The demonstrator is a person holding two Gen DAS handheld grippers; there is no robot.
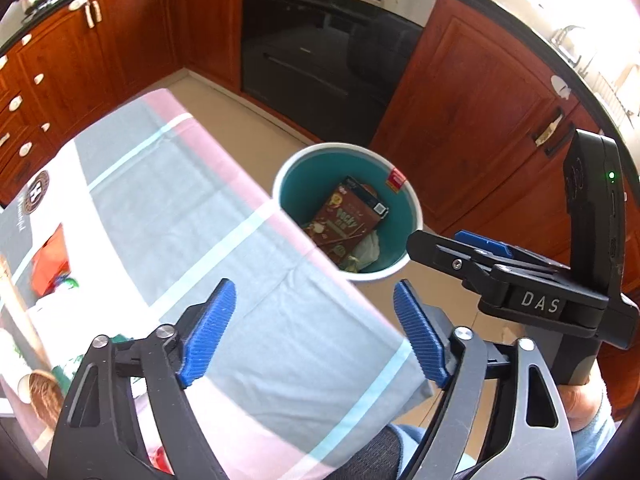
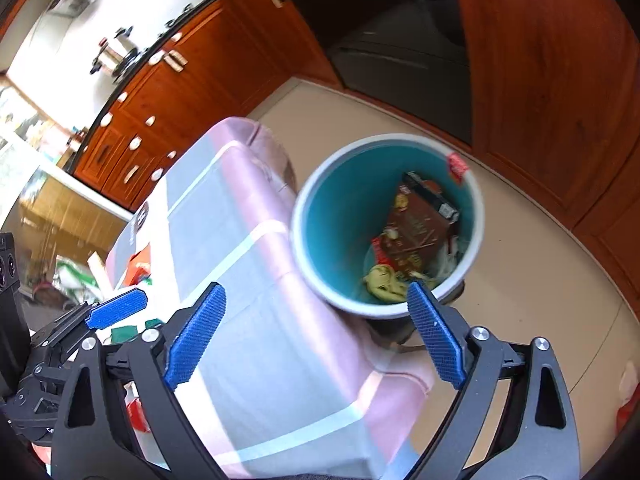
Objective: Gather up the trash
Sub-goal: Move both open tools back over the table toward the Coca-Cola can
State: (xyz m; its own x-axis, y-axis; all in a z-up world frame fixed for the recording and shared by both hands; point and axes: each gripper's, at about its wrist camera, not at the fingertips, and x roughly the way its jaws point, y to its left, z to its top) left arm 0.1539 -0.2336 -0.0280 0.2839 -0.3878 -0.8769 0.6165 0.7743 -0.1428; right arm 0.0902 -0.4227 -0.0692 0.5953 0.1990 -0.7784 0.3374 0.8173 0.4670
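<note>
Both empty: left hand-held gripper (image 1: 314, 332) and right hand-held gripper (image 2: 316, 334) spread wide, blue pads clear of everything. Brown snack box (image 1: 347, 216) and crumpled scraps already down inside the round white, teal-lined bin (image 1: 416, 208) beside the cloth-covered worktop (image 1: 192, 208). Risks: knocking the bin's rim in passing; snagging the pink-grey tablecloth while reaching for remaining litter.

glossy wooden cabinets (image 1: 472, 92), smooth plastic bin (image 1: 414, 204), matt cloth tablecloth (image 1: 192, 216), ribbed pads (image 1: 210, 332)
</note>
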